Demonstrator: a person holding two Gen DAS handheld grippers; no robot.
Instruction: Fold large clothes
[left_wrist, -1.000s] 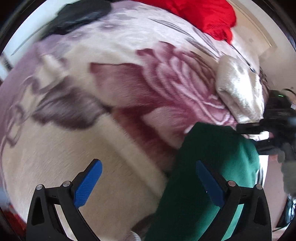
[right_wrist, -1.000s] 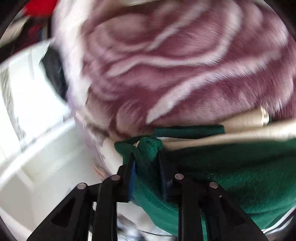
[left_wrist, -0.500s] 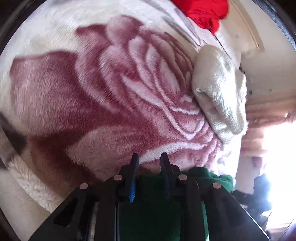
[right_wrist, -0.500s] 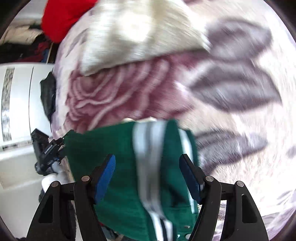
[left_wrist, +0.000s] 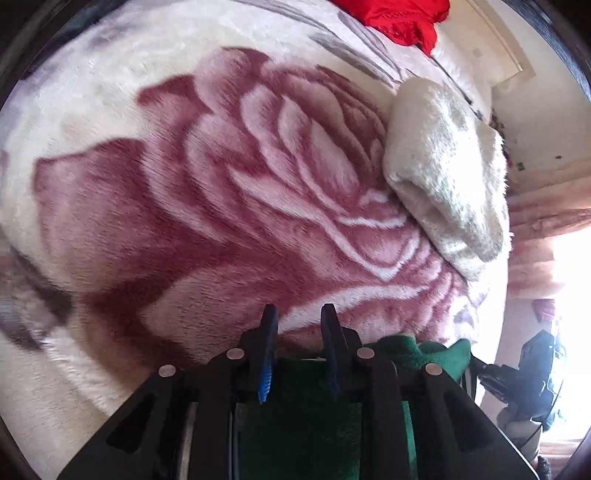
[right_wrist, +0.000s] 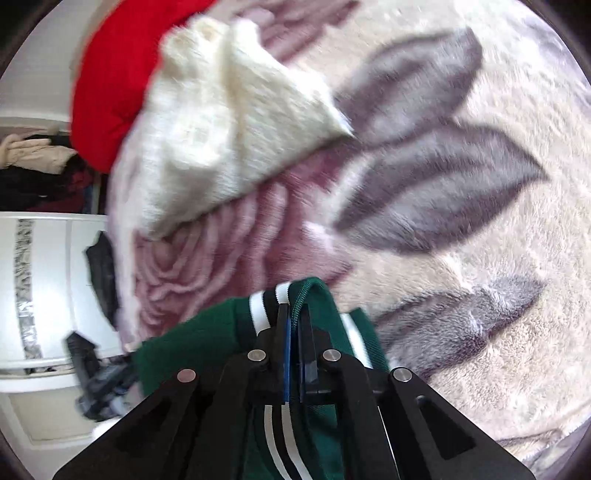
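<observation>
A dark green garment with white and black striped trim lies at the near edge of a plush rose-patterned blanket. My left gripper is shut on one part of it. Green cloth fills the gap lower between the fingers, and the tips stick out past its edge over the blanket. My right gripper is shut on the garment's zipper edge beside the striped trim. In the left wrist view the right gripper shows dark at the far right. The rest of the garment hangs below both grippers.
A folded cream fleece rests on the blanket beyond the garment, with a red garment behind it. In the right wrist view a white cabinet stands left of the bed, and a pile of clothes lies above it.
My left gripper went from wide open to shut on the green garment. My right gripper let go of the cloth, opened, swung across and shut on the zipper edge.
</observation>
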